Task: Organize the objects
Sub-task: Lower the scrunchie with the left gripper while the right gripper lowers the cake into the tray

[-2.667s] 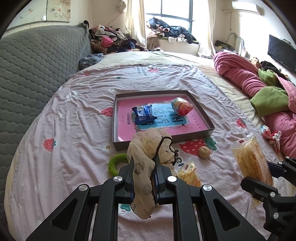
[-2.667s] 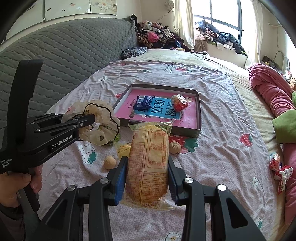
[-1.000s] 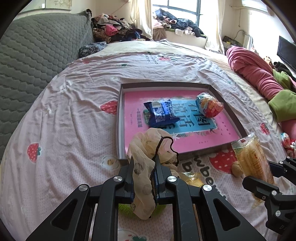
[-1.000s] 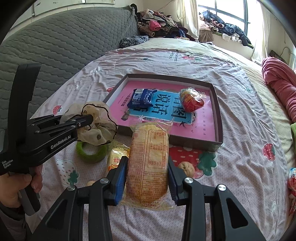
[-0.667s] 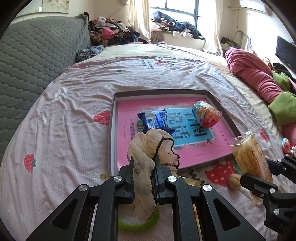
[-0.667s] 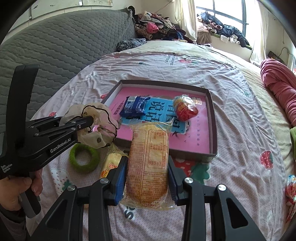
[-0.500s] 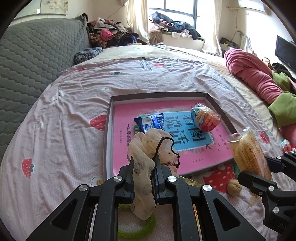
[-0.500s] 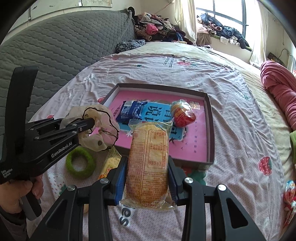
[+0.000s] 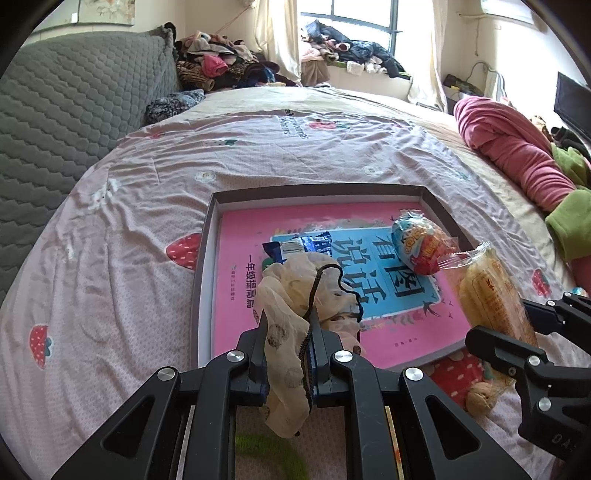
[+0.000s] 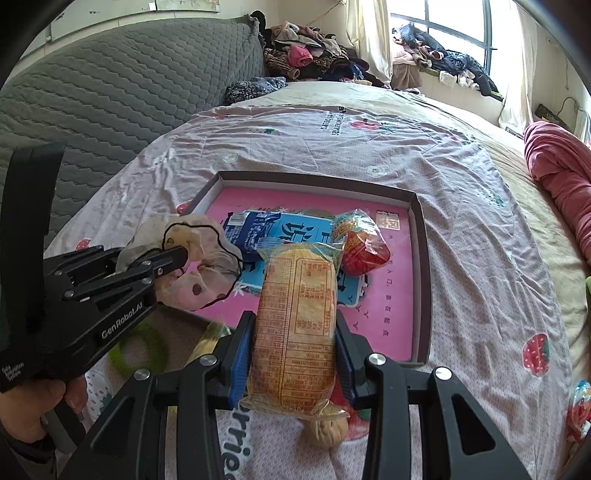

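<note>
A strawberry-print bedsheet (image 9: 122,258) is lying open at nine o'clock of the dark-rimmed tray (image 10: 419,229). The left gripper (image 9: 288,334) is pinching a cream scrunchie (image 9: 291,295) over the tray's near edge; the right gripper (image 10: 295,332) is clamping a packaged bread (image 10: 295,314) there too.

Your left wrist camera sits just behind the left claw (image 9: 288,347) and looks forward and steeply down over the bed (image 9: 110,277), close above the shallow box (image 9: 207,258), towards the window (image 9: 362,22). Your right wrist camera looks the same way from behind the right claw (image 10: 295,332). Both views share the box, the grey headboard (image 10: 110,92) and the window wall, and each catches the other claw at its edge.
</note>
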Demonstrator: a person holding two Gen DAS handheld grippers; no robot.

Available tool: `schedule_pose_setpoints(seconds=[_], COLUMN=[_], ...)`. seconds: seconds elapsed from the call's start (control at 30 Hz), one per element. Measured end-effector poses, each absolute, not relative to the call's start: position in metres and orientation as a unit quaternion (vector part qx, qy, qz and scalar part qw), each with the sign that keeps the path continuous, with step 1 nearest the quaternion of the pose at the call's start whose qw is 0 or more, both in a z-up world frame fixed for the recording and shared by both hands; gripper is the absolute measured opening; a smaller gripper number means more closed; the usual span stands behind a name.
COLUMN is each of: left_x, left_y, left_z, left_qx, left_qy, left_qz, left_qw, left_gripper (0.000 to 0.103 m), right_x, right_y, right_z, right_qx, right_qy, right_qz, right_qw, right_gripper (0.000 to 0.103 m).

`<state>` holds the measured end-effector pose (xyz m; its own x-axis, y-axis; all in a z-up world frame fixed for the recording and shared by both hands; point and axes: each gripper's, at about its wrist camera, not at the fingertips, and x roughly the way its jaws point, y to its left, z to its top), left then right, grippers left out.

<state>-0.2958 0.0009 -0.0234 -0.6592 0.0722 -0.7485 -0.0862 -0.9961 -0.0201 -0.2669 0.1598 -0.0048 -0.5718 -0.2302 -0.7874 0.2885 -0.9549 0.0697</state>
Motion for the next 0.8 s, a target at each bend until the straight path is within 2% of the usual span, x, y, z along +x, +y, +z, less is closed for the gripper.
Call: schedule_pose_setpoints(seconds=[0.8], left_x=[-0.318], left_y=[-0.007], left_z=[-0.056], left_qx=[-0.421], left_qy=[0.003], left_qz=[0.907], left_qw=[0.035], left_gripper=[0.015], right_x=[-0.316], right_y=[0.158], right_z=[-0.041], right_qx=[0.454], right_qy=[0.04], right_qz=[-0.88], right_qw=[0.133], right_gripper=[0.04])
